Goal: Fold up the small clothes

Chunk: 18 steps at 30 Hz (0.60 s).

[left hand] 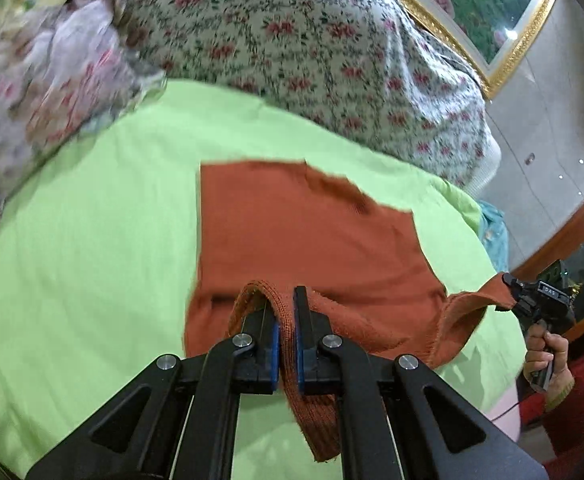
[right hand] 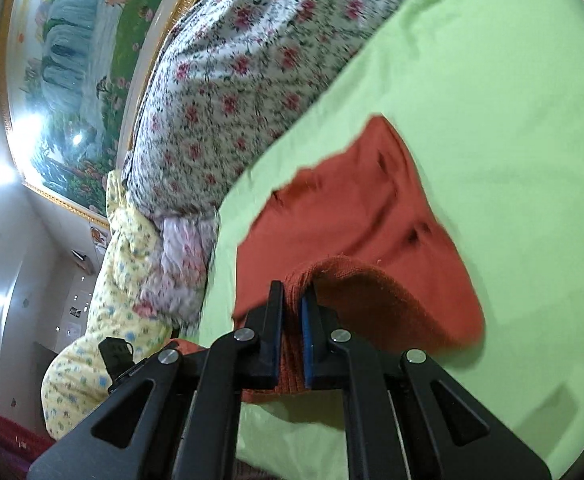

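I have the rust-orange knit garment (left hand: pixel 304 236) pinched at its near edge in both tools: my left gripper (left hand: pixel 286 308) is clamped on a ribbed edge that loops up over its fingers, and my right gripper (right hand: pixel 292 300) is likewise closed on a thick fold of the same knit. The rest of the garment lies spread on the green sheet (left hand: pixel 91 220), its far edge near the flowered quilt (left hand: pixel 312 60). To make this fold well, I judge that both held points should travel together, level with each other and at equal tension, so the near edge lands square on the far one without dragging the lower layer or bunching it. The loose ribbed strip hanging below my left fingers could tuck under if I rush. Both grippers point down at a slant toward the bed, side by side; in the left view my right hand (left hand: pixel 548 356) shows at the edge, wrapped round its handle.
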### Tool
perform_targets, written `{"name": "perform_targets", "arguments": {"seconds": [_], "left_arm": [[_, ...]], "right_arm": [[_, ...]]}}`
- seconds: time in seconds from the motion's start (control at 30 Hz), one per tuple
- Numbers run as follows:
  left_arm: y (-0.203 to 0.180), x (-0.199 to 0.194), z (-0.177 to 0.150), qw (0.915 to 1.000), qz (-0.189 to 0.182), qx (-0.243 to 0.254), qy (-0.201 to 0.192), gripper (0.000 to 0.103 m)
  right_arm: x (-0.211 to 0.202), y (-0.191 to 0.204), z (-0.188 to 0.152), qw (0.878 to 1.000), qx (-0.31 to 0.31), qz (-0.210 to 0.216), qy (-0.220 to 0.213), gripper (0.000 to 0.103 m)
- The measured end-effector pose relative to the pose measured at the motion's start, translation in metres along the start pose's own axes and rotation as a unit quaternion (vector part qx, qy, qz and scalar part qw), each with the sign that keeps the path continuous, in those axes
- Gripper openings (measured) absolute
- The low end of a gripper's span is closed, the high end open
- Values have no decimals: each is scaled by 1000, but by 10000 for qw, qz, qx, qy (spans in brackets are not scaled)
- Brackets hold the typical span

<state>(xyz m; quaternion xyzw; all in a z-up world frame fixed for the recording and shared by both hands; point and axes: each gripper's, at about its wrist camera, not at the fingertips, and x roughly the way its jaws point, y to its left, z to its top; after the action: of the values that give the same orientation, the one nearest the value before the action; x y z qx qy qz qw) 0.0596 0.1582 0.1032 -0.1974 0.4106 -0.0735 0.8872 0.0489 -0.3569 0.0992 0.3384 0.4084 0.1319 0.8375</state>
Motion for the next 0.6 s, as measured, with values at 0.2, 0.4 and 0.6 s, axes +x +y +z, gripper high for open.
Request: {"name": "perform_targets", "arguments": {"seconds": [0.2, 0.4, 0.6], "left_arm": [[16, 68, 57, 9993, 285, -249, -43, 3], [30, 124, 97, 9983, 474, -338, 14, 3], [57, 176, 114, 9955, 638, -635, 289, 3]], "right_arm": [[58, -13, 68, 9997, 40, -255, -25, 9], [104, -39, 115, 9985, 264, -477, 6, 9], [145, -68, 144, 9963, 546, -652, 109, 9]]}}
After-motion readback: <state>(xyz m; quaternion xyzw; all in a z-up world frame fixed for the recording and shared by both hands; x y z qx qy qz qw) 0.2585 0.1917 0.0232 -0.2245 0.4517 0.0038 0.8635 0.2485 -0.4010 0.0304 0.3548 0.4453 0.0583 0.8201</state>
